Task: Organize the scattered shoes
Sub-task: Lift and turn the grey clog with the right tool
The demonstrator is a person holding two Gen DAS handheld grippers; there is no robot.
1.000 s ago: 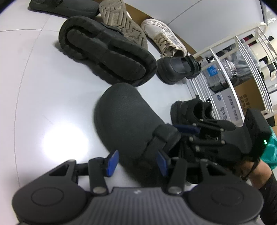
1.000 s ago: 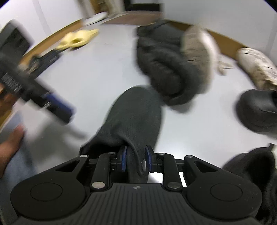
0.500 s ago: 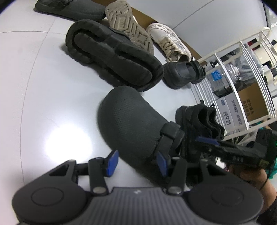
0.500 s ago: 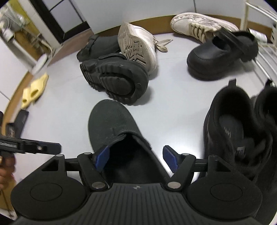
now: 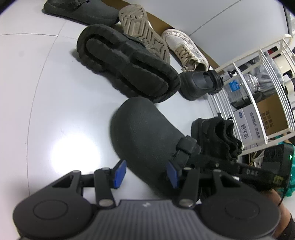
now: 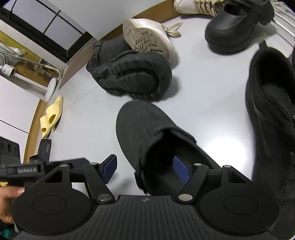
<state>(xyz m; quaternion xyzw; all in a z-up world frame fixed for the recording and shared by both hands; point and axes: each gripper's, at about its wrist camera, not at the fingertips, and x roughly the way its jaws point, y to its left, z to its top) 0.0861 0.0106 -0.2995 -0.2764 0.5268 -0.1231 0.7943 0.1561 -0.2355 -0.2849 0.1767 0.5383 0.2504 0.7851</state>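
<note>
1. Your right gripper [image 6: 145,170] is low over the grey clog [image 6: 147,129]; its jaws stand apart, one blue pad inside the clog's opening and the other outside, beside the clog's wall; the pads do not press on it.
2. Your left gripper [image 5: 145,172] is also spread; its right pad is at the clog [image 5: 143,136], near the strap, and whether it touches I cannot tell; its left pad is over bare floor [image 5: 46,92]; it grips nothing.
3. The clog stands upright on the white floor, toe pointing away from you, between both grippers.
4. Just behind its toe lies a chunky black shoe [image 5: 125,61] on its side, sole showing; a white sneaker [image 5: 143,31], sole up, leans on it.
5. A second white sneaker [image 5: 184,48] stands near the wall; a black platform shoe [image 5: 199,85] is beside it.
6. A black suede pair [image 5: 217,134] sits to the right of the clog, next to the white rack [image 5: 261,77].
7. Another grey clog [image 5: 83,9] lies far back; yellow slides [image 6: 51,116] rest at the left edge of the floor.
</note>
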